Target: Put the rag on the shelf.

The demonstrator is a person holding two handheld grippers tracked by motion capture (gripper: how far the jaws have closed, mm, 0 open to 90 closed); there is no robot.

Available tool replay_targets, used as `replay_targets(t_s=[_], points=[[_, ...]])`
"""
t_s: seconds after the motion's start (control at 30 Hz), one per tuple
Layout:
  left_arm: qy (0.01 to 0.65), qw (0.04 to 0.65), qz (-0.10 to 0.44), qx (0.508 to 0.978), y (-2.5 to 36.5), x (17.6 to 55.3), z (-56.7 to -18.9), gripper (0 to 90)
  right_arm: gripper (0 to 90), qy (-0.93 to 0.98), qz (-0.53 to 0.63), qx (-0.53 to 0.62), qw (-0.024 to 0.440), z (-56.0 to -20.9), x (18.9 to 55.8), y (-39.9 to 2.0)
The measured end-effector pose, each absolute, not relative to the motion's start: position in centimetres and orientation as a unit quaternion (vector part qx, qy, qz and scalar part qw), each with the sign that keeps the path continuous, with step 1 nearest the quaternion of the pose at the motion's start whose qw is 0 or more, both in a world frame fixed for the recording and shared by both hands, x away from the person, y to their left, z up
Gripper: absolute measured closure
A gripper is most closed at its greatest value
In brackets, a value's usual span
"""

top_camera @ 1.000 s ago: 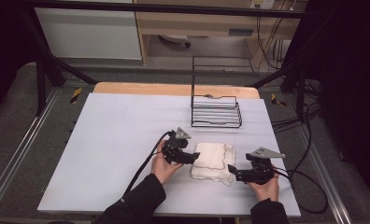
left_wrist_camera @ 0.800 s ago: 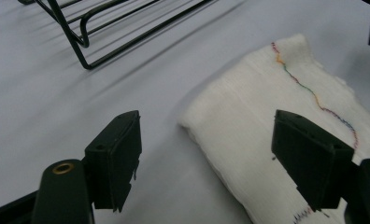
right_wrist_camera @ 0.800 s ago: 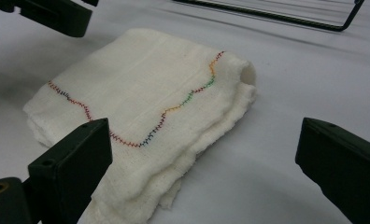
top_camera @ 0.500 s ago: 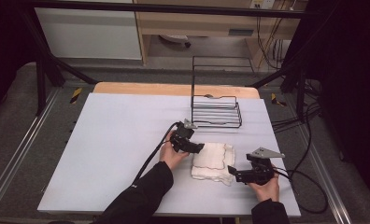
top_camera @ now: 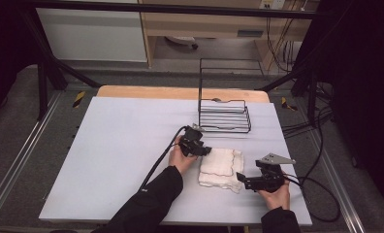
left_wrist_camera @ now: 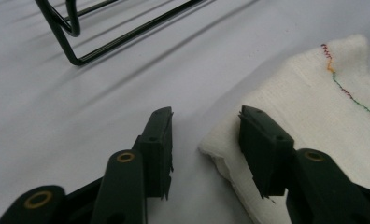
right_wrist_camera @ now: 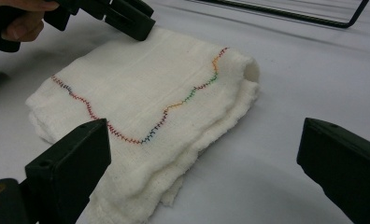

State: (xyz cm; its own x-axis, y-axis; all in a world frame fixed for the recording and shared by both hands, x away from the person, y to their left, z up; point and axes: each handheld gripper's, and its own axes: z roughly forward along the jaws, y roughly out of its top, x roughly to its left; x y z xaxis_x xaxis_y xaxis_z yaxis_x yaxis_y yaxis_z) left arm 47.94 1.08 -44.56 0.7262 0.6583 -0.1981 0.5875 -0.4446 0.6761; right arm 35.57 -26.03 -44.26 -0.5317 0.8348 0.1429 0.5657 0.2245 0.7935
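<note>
While the left gripper [left_wrist_camera: 204,140] jaws, just closing, straddle the folded white stitched cloth [top_camera: 221,166] corner unclenched, the released right gripper [right_wrist_camera: 202,163] should steady it.

The left gripper [top_camera: 205,150] has travelled from the near-left edge of the folded white cloth [top_camera: 222,166] up to its far-left corner — nearer the black wire rack [top_camera: 224,116]. Its jaws have just been closing, narrower than a second ago; in the left gripper view the cloth's corner [left_wrist_camera: 216,144] sits between them, with a gap left at one jaw.
</note>
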Motion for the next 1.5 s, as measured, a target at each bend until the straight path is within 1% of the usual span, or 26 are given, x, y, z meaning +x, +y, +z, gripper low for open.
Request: replay_targets(t_s=[0.17,0.33,0.47,0.63,0.73,0.9,1.13,1.37,1.5], points=[[0.361,0.377,0.042,0.852,0.7,47.5,-44.6,67.4,3.3,0.766,0.423,0.458,0.158,-44.3,35.6,-26.0],[0.369,0.373,0.035,0.851,0.6,47.4,-44.5,71.1,3.3,0.767,0.42,0.459,0.156,-44.3,35.7,-26.0],[0.366,0.371,0.033,0.853,0.5,47.3,-44.5,76.6,3.4,0.768,0.419,0.458,0.157,-44.2,35.9,-26.1],[0.356,0.366,0.052,0.858,0.3,47.0,-44.4,78.6,4.6,0.766,0.419,0.46,0.158,-43.9,36.7,-26.3],[0.35,0.369,0.054,0.859,0.2,46.9,-44.5,78.7,6.7,0.764,0.421,0.462,0.162,-43.8,37.6,-26.3],[0.348,0.37,0.061,0.859,0.1,46.8,-44.6,78.7,13.6,0.765,0.412,0.467,0.162,-43.9,39.2,-25.9],[0.345,0.372,0.059,0.859,0.2,46.8,-44.6,78.6,26.7,0.762,0.409,0.477,0.156,-44.5,41.7,-25.1],[0.341,0.377,0.061,0.859,0.3,46.8,-44.7,78.6,40.0,0.77,0.401,0.474,0.147,-45.0,42.2,-24.8],[0.34,0.378,0.061,0.859,0.3,46.8,-44.8,78.5,49.6,0.776,0.396,0.471,0.139,-45.2,42.2,-24.7]])
